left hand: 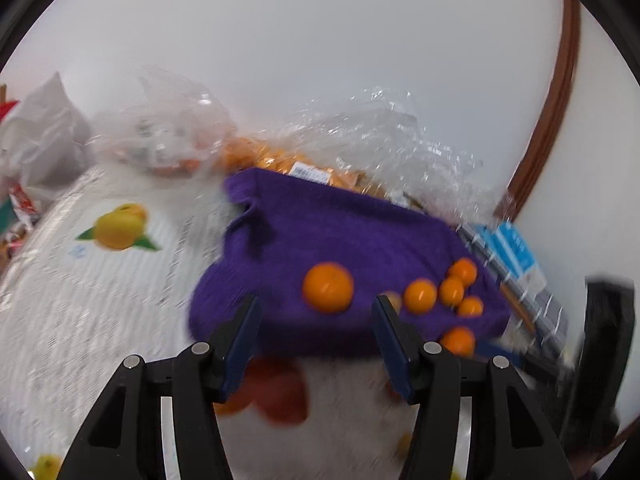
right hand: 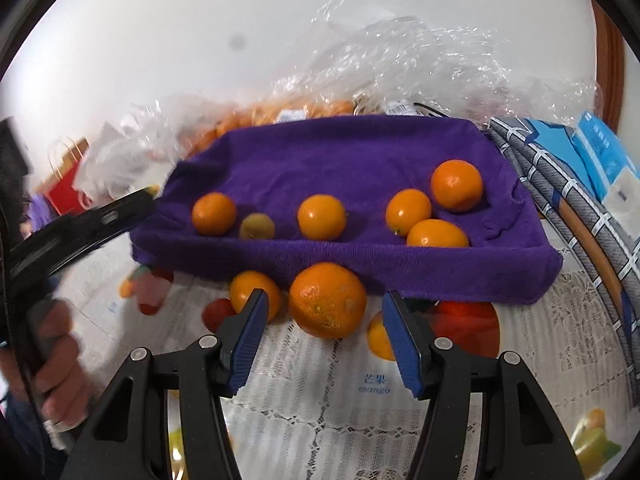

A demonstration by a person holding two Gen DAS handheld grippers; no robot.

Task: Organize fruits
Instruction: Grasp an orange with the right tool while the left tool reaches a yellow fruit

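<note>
Just before purple-lined tray (right hand: pixel 344 268): large orange (right hand: pixel 327 300) | firm, round, rolls easily | pinch across middle | right gripper (right hand: pixel 324 334) spread, empty | left gripper (left hand: pixel 316 336) spread, empty

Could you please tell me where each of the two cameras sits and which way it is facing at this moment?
Left wrist view: sits on the left gripper, looking down along its open, empty fingers at the purple towel-lined tray from its left end; only those fingers show.
Right wrist view: sits on the right gripper, facing the tray's long front and a large orange on the fruit-print white tablecloth; a hand holding the left gripper shows at the left.
Shared: tray, its small oranges, crinkled clear plastic bags.
</note>
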